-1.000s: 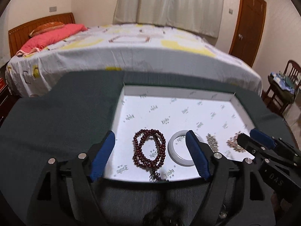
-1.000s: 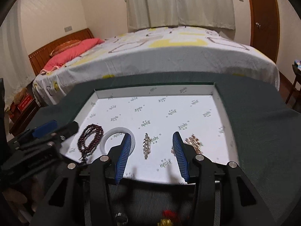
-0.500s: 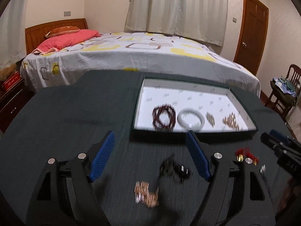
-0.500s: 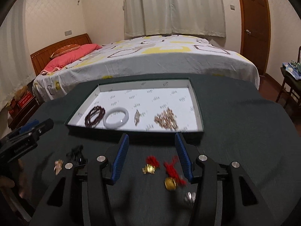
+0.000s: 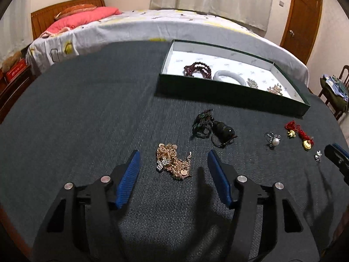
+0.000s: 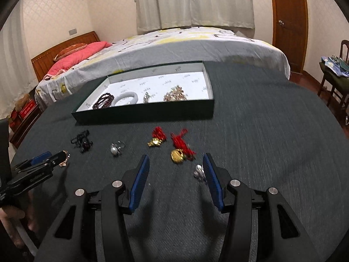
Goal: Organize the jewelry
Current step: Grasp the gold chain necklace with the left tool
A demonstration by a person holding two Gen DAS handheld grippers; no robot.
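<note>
**A:** So what was the setup when you looked over?

**B:** Dark round surface point(image 5: 87, 113) with a shallow green box point(image 6: 144, 114) at the far side. Inside it, in a row: a dark red bead bracelet point(image 6: 103, 101), a white bangle point(image 6: 126, 98), and two sparkly pieces I couldn't really make out. The rest sat loose on the cloth in front of the box.

**A:** And the tongs?

**B:** Left tongs point(image 5: 172, 163) were spread wide, holding nothing, hovering right around a tangled gold chain point(image 5: 172, 162). Black beaded piece point(image 5: 212, 128) lay just beyond that. Right tongs point(image 6: 175, 166) were wide open and empty too, with a small silver trinket point(image 6: 199, 172) right beside the right-hand finger. A pearl ring point(image 6: 116, 148) and two red-tasselled gold charms point(image 6: 178, 149) lay between those tongs and the box.
</note>
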